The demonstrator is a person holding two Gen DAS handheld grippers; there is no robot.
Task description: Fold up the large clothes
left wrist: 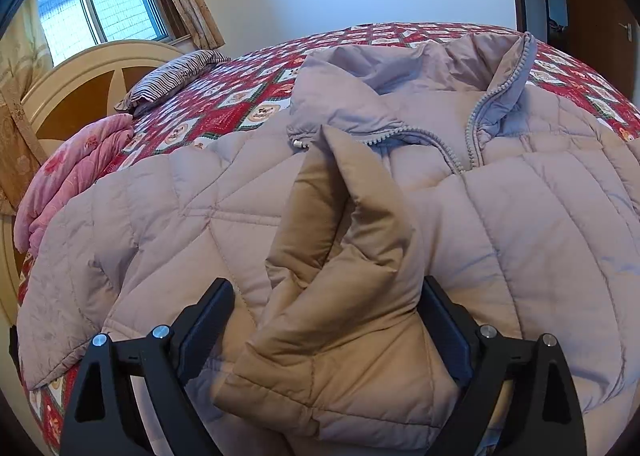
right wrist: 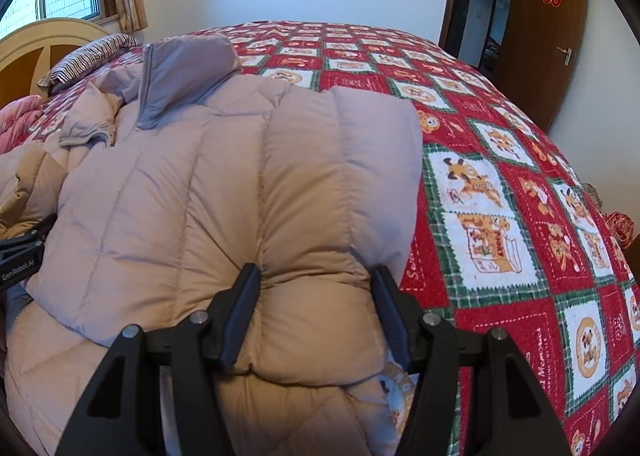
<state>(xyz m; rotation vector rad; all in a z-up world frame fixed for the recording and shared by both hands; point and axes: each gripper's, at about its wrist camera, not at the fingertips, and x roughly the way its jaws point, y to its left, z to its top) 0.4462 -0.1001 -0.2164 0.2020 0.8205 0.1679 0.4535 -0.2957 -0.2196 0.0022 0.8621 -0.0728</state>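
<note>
Jacket point(right wrist: 224, 192) hem cut off below — right gripper point(right wrist: 316, 316) pinches sleeve (bedspread point(right wrist: 500, 184) part-covered).

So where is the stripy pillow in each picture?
Left wrist view: the striped pillow lies at the upper left, on the quilt in front of the headboard, left of the jacket collar.
Right wrist view: the pillow sits at the far upper left, just left of the collar.
Shared landmark: the cream headboard behind the pillow.
</note>
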